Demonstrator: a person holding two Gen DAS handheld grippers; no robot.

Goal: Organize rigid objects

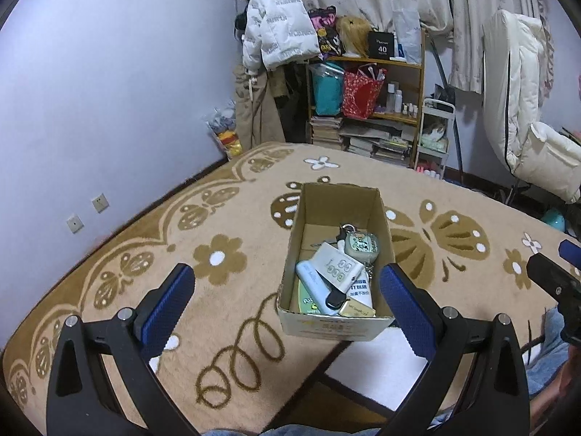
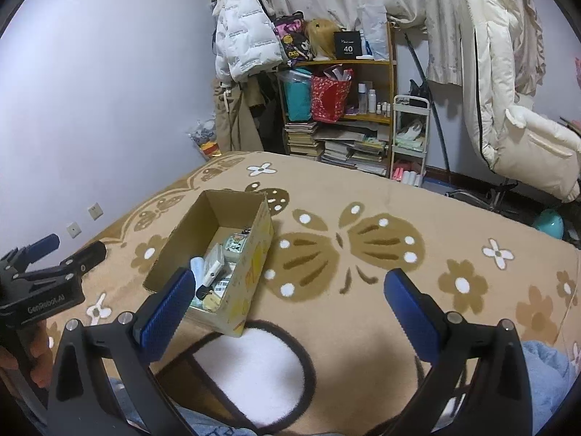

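Observation:
An open cardboard box (image 1: 377, 210) (image 2: 254, 265) sits on a beige blanket with brown butterflies. Inside lie several small rigid items: a green-white case with a cartoon face (image 1: 361, 247) (image 2: 234, 245), a white charger block (image 1: 336, 267), a pale blue tube (image 1: 312, 287), a bunch of keys (image 1: 345, 230) and a small gold box (image 1: 357, 310). My left gripper (image 1: 290, 290) hovers open just in front of the box, with nothing between its fingers. My right gripper (image 2: 290, 294) stands open to the right of the box, empty; its left finger (image 2: 167, 312) overlaps the box's near end.
The blanket (image 1: 236, 225) (image 2: 381, 290) covers a bed with a wall along its left side. Beyond its far edge stand a wooden shelf (image 1: 366, 101) with bags and books, hanging jackets and a white cart (image 2: 410, 138). A person's blue-jeaned legs (image 2: 544, 370) lie below the grippers.

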